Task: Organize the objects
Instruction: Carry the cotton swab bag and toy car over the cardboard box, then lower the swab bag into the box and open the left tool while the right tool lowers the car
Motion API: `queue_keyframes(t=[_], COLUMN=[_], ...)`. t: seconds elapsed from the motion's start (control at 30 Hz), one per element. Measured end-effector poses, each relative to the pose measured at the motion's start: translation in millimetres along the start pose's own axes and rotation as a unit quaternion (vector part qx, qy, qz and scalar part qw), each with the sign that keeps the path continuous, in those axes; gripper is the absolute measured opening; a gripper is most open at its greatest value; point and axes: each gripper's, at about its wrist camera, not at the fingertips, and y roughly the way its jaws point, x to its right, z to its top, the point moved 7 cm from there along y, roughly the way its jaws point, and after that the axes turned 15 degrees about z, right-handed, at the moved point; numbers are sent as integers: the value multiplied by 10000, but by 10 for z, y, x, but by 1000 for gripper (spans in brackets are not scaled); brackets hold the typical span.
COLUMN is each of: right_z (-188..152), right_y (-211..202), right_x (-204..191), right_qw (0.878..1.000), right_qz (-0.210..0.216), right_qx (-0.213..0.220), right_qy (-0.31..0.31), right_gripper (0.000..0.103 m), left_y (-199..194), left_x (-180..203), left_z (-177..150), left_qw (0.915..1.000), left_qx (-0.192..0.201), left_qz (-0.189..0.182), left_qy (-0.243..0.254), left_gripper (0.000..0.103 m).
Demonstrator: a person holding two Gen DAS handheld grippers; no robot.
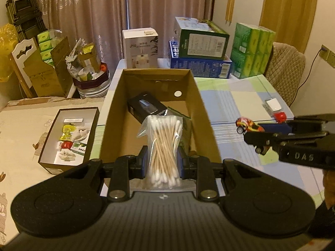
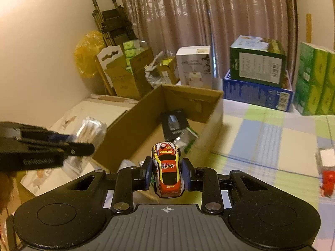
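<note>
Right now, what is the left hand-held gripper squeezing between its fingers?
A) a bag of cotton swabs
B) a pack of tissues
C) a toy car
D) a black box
A: in the left wrist view, the left hand-held gripper is shut on the bag of cotton swabs, above the cardboard box; the toy car is in the right hand-held gripper.

table checked cloth | on it: cardboard box, blue box, tissue packs
</note>
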Motion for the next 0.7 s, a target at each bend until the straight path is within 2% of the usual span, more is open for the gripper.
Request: queue_keyframes(t=[0.4, 0.7], right_z=[180, 199], right_y=[437, 525], right_x=[85, 202], right_qw=[9993, 9987], right_qz=[225, 202], right_qx=[-146, -131], right_qy=[244, 451], right_gripper=[26, 26], left_y=[456, 692], left_x=[-91, -154], left_z=[181, 344], left_qw=[9995, 9993], left_qx=[-192, -222], left_qz=[56, 96], left_qy=[263, 273], left_gripper=[23, 25])
